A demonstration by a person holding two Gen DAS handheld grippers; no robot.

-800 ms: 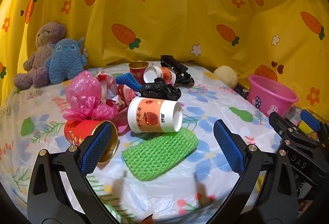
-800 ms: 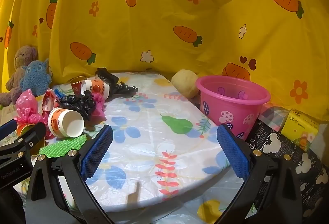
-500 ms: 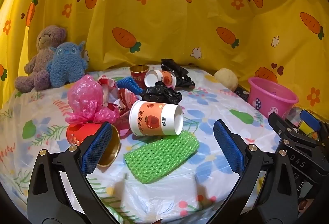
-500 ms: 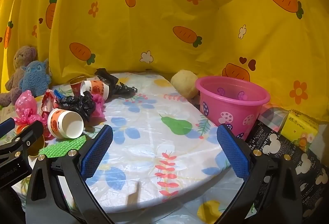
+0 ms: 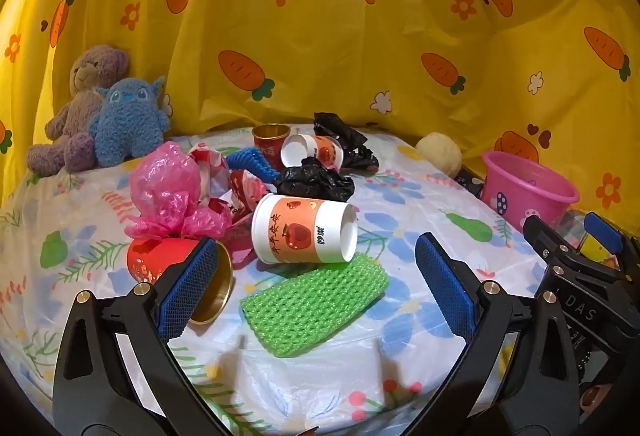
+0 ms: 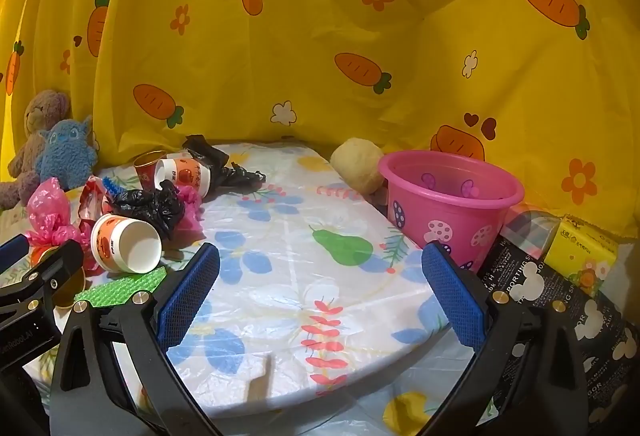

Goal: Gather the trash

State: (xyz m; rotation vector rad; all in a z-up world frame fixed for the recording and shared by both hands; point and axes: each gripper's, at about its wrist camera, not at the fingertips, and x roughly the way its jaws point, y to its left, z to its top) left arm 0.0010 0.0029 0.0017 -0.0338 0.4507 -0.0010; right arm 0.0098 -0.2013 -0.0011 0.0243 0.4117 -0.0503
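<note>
Hovering wide-jawed and empty over the table's near edge, the left gripper [image 5: 316,284] is lining up on the green mesh sleeve [image 5: 314,306] and tipped paper cup [image 5: 306,228], while the right gripper [image 6: 320,288], equally spread, is waiting near the pink bucket [image 6: 450,204] at the right edge.

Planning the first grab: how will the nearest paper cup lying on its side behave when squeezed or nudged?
The paper cup lies on its side, so a nudge would probably roll it, curving because it tapers. It looks empty and thin-walled, likely light and easy to crush near the open rim. The green foam net against it may check rolling.
</note>
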